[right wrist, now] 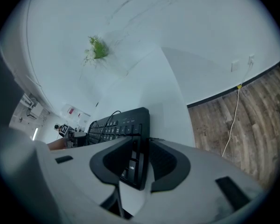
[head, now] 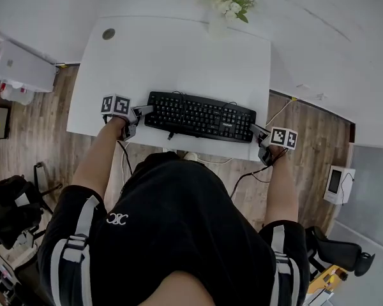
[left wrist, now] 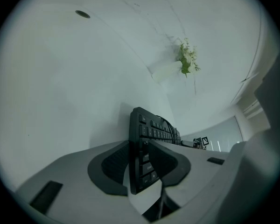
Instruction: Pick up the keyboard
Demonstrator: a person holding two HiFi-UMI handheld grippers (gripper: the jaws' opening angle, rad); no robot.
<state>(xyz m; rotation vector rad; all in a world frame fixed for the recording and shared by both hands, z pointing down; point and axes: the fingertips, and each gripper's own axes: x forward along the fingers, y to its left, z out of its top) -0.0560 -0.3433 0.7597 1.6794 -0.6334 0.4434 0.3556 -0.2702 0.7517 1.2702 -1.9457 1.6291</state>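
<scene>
A black keyboard (head: pixel 201 116) lies across the front part of the white desk (head: pixel 179 56). My left gripper (head: pixel 142 112) is at its left end. In the left gripper view the keyboard's end (left wrist: pixel 151 129) sits between the dark pads (left wrist: pixel 114 164) of the left gripper (left wrist: pixel 140 164), which close against it. My right gripper (head: pixel 259 131) is at the right end. In the right gripper view that end of the keyboard (right wrist: pixel 116 125) is clamped between the jaws of the right gripper (right wrist: pixel 139 162). Whether the keyboard is off the desk I cannot tell.
A vase of white flowers (head: pixel 226 5) stands at the desk's far edge, and a round cable hole (head: pixel 108 34) is at the far left. The keyboard's cable (head: pixel 207 161) hangs off the front edge. Wood floor (head: pixel 309 145) lies around the desk, with a white unit (head: pixel 19 65) at the left.
</scene>
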